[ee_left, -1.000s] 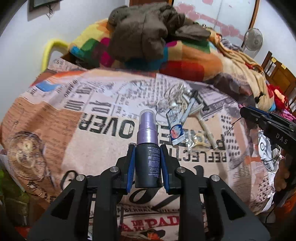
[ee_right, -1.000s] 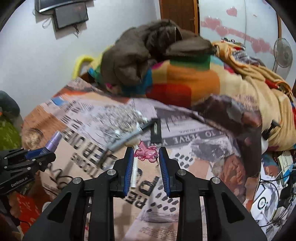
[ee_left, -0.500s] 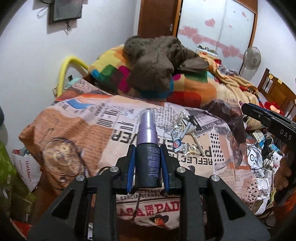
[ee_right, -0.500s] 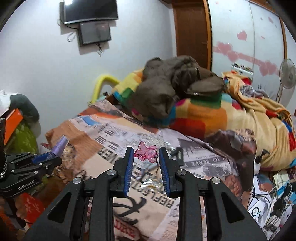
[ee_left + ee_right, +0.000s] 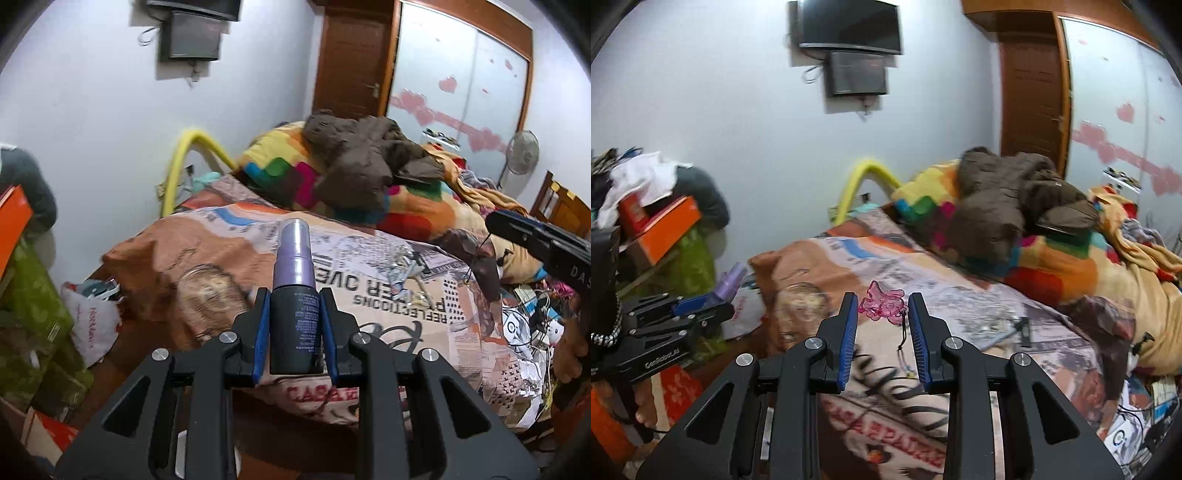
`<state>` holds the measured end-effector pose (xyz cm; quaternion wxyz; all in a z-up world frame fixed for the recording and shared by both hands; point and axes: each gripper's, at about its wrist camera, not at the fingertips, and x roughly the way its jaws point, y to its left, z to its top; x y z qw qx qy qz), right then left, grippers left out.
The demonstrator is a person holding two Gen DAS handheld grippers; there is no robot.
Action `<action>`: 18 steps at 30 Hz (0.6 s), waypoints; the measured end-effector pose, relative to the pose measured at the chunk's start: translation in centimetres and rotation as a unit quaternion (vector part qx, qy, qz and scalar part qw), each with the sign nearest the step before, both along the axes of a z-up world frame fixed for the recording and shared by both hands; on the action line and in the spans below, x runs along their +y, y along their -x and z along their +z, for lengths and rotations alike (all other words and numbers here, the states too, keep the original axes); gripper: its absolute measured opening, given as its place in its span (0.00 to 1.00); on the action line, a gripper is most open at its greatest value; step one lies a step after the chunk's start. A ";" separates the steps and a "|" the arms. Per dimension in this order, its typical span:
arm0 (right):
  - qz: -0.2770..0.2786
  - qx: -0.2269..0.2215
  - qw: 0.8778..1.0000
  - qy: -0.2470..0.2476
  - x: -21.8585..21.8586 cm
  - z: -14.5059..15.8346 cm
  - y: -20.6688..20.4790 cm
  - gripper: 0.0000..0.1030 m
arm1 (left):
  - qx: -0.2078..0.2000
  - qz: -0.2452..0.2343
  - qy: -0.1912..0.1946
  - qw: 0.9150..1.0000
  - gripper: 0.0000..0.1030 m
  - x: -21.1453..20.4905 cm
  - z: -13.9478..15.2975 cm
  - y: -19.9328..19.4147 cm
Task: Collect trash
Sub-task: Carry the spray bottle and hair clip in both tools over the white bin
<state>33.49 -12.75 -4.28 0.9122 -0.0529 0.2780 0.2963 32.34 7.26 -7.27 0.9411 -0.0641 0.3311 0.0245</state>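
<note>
Above bed near edge, left gripper clamping spray bottle upright; right gripper pinching pink trinket at fingertips. Advice: carrying both steadily toward bag, keeping grips firm, trinket barely seated.

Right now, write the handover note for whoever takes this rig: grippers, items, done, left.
Left gripper: shut on the purple spray bottle, which stands upright between the pads, held in the air in front of the bed.
Right gripper: shut on the pink plastic charm at the fingertips, its cord dangling below.
Done: both items are off the newspaper-print bedspread.
Left: drop both in the trash; no bin is clearly in view. A small heap of wrappers and pens is on the bedspread, to be collected.
</note>
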 end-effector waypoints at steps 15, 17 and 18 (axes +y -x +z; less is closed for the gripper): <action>0.140 0.032 0.990 0.004 11.7 -2.5 6.7 0.25 | -0.004 0.109 -0.007 0.994 0.24 9.5 -2.3 11.9; 0.160 0.038 0.986 0.012 13.3 -3.1 7.6 0.25 | 0.002 0.123 -0.008 0.992 0.24 10.4 -3.3 13.1; 0.169 0.040 0.985 0.016 14.1 -3.5 8.1 0.25 | 0.005 0.127 -0.007 0.992 0.24 10.8 -3.6 13.5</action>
